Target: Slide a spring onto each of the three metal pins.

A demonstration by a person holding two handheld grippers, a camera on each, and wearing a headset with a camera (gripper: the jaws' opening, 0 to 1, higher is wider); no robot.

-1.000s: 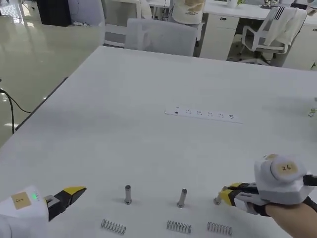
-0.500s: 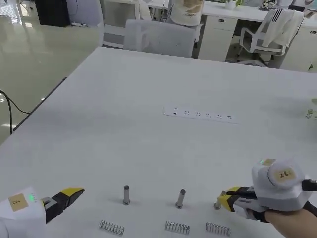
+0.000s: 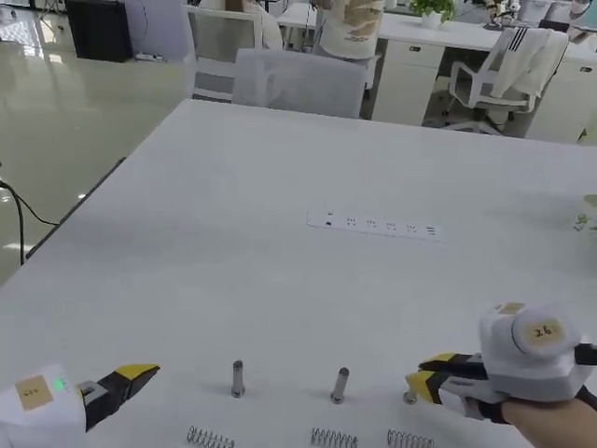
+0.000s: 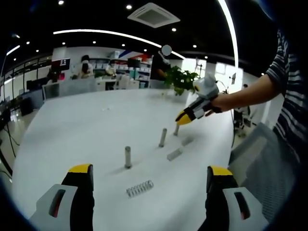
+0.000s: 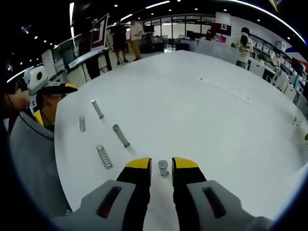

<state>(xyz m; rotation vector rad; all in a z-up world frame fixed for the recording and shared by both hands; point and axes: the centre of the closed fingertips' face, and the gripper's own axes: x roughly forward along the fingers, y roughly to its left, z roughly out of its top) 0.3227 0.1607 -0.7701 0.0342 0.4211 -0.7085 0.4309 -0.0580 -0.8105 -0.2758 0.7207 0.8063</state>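
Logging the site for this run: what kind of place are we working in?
Likely an open-plan office: a large white table with a power strip on it, and office chairs and desks behind it.

Three angles, same middle pin (image 3: pixel 340 384)

White table (image 3: pixel 280 187), 3 silver pins (image 3: pixel 238 378), yellow-tipped left gripper (image 4: pixel 149 169), striped sleeve (image 4: pixel 288 96).

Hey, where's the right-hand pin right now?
In the right gripper view, the right-hand pin stands upright between the fingers of the right gripper, the middle pin its nearest neighbour.
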